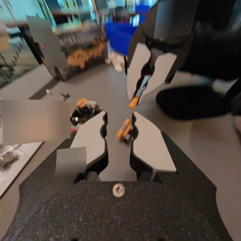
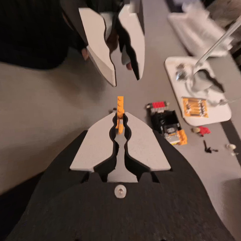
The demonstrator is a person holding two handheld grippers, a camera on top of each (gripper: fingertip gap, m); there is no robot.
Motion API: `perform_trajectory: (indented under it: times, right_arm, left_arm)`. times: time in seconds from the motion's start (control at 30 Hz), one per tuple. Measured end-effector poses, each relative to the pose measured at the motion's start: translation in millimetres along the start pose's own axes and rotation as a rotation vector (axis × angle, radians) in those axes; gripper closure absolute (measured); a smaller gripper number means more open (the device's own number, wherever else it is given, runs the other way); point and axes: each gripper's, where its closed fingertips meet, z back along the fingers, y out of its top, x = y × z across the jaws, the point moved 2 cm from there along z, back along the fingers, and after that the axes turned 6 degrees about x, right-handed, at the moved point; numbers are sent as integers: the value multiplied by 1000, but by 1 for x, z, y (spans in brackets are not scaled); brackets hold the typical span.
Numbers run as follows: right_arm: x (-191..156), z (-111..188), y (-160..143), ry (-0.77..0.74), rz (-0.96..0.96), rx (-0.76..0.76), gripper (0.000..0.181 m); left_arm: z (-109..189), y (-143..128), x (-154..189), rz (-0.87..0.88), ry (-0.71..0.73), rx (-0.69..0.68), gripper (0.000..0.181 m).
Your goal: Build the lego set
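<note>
Left wrist view: own left gripper [image 1: 119,114] has its jaws apart with nothing between the tips, held low over the grey table [image 1: 117,80].
Small orange sub-build [image 1: 124,129]: lies on the table at about 1 o'clock from the frame centre, just beside the inner edge of the right-hand finger; contact cannot be told through the blur.
Right gripper [image 1: 134,101]: comes in from 1 o'clock, jaws clamped on an orange plate [image 1: 133,103] that sticks out past its tips towards the sub-build.
Black car build [image 1: 86,113]: at 10 o'clock, part hidden behind the left-hand finger.

Right wrist view: own right gripper [image 2: 120,114] pinches the orange plate [image 2: 120,105] by its near end, studs showing, long end pointing to 12 o'clock.
Left gripper [image 2: 125,82]: at 12 o'clock, jaws wide apart.
Black car build [image 2: 165,122]: at 3 o'clock, beside a white tray [image 2: 172,80].

Step in hand (judged): the free gripper should steady the sub-build first, squarely across its sides; then lower the plate flat, studs aligned, and press straight down. A tilted plate would likely skid the piece.
</note>
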Motion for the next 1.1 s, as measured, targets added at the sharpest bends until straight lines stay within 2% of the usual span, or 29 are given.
perform_trajectory:
  times: [0.1,0.2,0.33,0.4,0.47,0.57,0.73,0.83,0.9,0.97,1.1]
  right_arm:
    - [-7,-15,-28,27,-3,-89,174]
    - [-8,-20,-35,26,-8,-90,174]
    - [-4,-18,-36,23,-43,-49,174]
    - [-2,-17,-37,14,-57,-28,174]
    - [0,-15,-38,10,-70,-12,173]
    - [1,-14,-39,5,-77,-7,174]
    - [1,-14,-40,10,-80,2,173]
    - [0,-16,-42,21,-81,-1,173]
    - [-1,-16,-43,26,-79,-4,173]
    - [-1,-16,-43,32,-76,-2,174]
    - [0,-15,-42,53,-50,-18,174]
  left_arm:
    - [-21,-42,3,-39,-38,-218,133]
    - [-32,-66,4,-30,-77,-320,129]
    - [-38,-82,-1,-90,-68,-395,128]
    - [-39,-84,0,-101,-71,-415,135]
    - [-38,-85,0,-109,-62,-422,150]
    - [-33,-85,1,-90,-24,-453,153]
    - [-25,-86,5,-46,80,-517,153]
    - [-22,-87,11,1,79,-528,153]
    - [-20,-87,13,25,53,-533,141]
    - [-17,-83,16,55,12,-509,132]
    - [-8,-64,11,75,-21,-391,138]
